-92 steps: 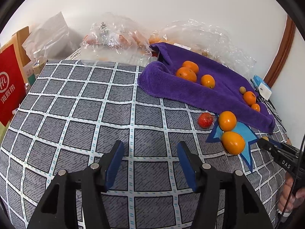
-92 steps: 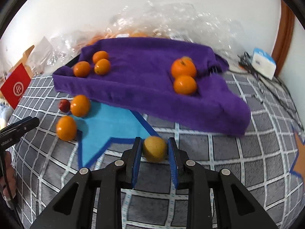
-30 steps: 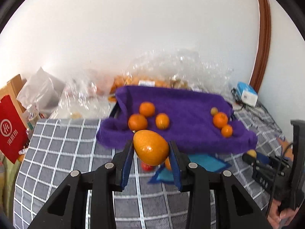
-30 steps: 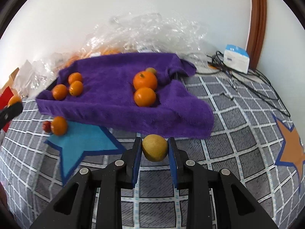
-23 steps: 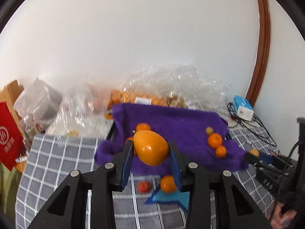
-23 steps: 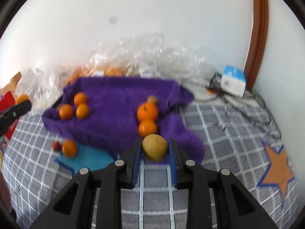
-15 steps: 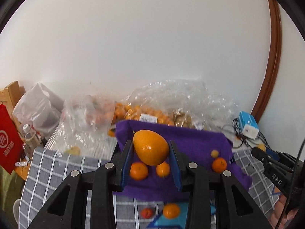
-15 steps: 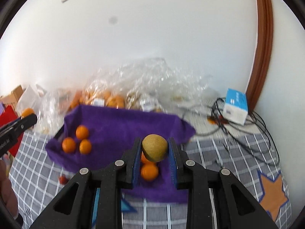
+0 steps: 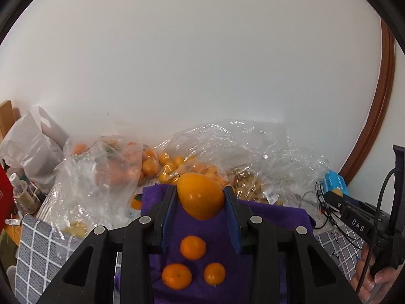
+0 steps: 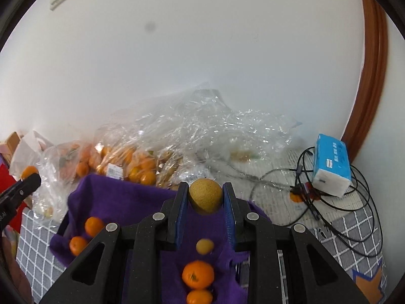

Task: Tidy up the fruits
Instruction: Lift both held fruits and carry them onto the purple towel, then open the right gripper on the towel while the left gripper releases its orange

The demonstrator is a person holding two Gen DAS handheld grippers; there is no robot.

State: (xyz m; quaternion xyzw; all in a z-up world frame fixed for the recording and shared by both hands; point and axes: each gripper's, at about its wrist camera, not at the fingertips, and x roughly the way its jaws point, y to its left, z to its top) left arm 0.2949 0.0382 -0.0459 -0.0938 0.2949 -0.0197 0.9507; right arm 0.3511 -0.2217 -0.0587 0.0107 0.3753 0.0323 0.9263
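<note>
My left gripper is shut on a large egg-shaped orange fruit and holds it in the air above the purple towel. Three small oranges lie on the towel below it. My right gripper is shut on a round yellow-brown fruit, also held above the purple towel. Below it on the towel lie a small yellow fruit and two oranges; two more oranges lie at the towel's left.
Clear plastic bags of oranges and crumpled plastic lie behind the towel against the white wall. A blue tissue pack and black cables are at the right. A white bag stands at the left. The grey checked cloth covers the table.
Both grippers have risen and moved forward over the purple towel, each still holding its fruit. The left gripper took hold of the large orange fruit after the earliest frame.
</note>
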